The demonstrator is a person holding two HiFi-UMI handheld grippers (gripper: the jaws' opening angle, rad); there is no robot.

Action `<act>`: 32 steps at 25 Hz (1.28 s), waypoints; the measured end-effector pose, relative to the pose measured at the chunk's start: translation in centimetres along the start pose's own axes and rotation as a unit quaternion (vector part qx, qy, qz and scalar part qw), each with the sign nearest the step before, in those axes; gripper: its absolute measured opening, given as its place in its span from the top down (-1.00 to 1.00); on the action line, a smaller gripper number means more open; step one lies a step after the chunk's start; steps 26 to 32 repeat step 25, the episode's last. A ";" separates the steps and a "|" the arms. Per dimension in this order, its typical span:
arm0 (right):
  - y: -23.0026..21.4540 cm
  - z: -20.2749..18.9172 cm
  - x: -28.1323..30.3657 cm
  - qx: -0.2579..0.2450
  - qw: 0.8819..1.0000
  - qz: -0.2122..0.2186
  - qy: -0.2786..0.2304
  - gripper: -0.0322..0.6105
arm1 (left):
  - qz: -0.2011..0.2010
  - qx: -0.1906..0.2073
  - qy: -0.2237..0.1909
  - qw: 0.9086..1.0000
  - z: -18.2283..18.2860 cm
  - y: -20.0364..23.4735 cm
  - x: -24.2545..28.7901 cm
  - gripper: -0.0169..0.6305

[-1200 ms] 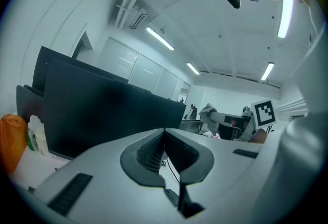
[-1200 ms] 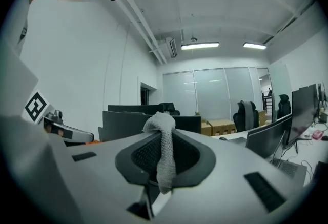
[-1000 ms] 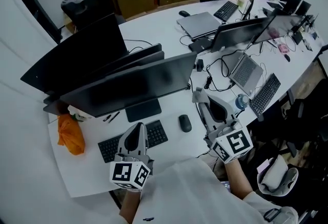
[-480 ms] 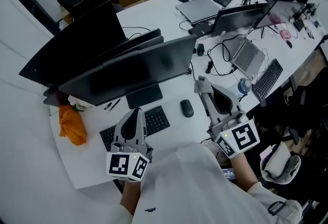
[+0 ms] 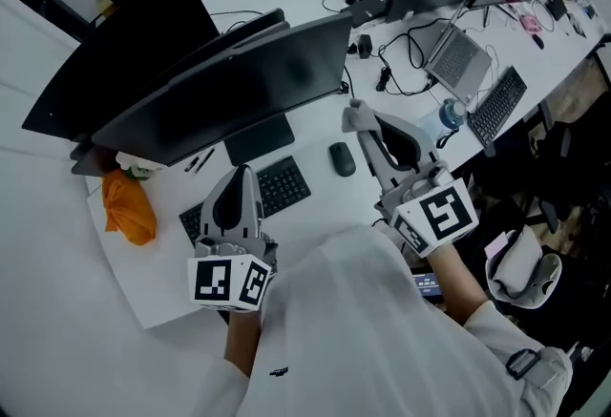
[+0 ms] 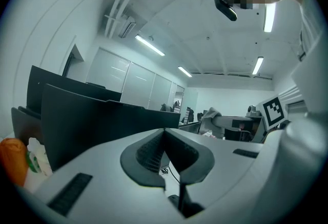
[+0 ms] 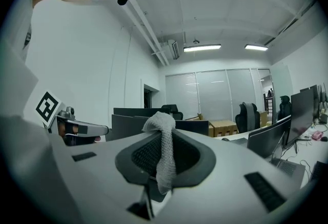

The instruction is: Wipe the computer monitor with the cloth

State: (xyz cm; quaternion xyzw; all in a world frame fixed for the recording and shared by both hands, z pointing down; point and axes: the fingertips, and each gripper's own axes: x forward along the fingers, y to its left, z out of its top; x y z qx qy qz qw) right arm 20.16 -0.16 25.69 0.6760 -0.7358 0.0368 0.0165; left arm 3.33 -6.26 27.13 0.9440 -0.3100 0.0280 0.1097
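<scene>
A cloth (image 7: 163, 151) is clamped in the right gripper (image 5: 357, 115), near the monitor (image 5: 239, 91). The left gripper (image 5: 242, 177) is held closed on nothing. The cloth is judged soft and light, best pinched at a bunched fold.

The left hand-held gripper (image 5: 243, 178) is held low before the body, its jaws pressed together with nothing between them. The right hand-held gripper (image 5: 357, 112) is held further forward, its jaws closed on a strip of cloth (image 7: 164, 138).
</scene>
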 end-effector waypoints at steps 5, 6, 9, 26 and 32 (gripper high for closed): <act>-0.9 -0.1 -1.3 0.012 1.000 -0.011 -0.001 0.80 | -0.006 0.002 -0.001 1.000 0.1 -0.8 0.4 0.89; -0.9 -0.1 -1.5 0.018 1.000 -0.008 -0.002 0.80 | -0.008 0.003 0.001 1.000 0.0 -1.0 0.5 0.89; -0.3 -0.2 -1.9 0.010 1.000 0.003 -0.001 0.80 | -0.012 0.008 0.004 1.000 -0.3 -1.6 0.7 0.89; 0.3 -1.5 -2.4 0.010 0.999 0.024 0.023 0.80 | 0.004 -0.011 0.014 1.000 -1.8 -3.1 0.4 0.89; 0.3 -1.5 -2.4 0.010 0.999 0.024 0.023 0.80 | 0.004 -0.011 0.014 1.000 -1.8 -3.1 0.4 0.89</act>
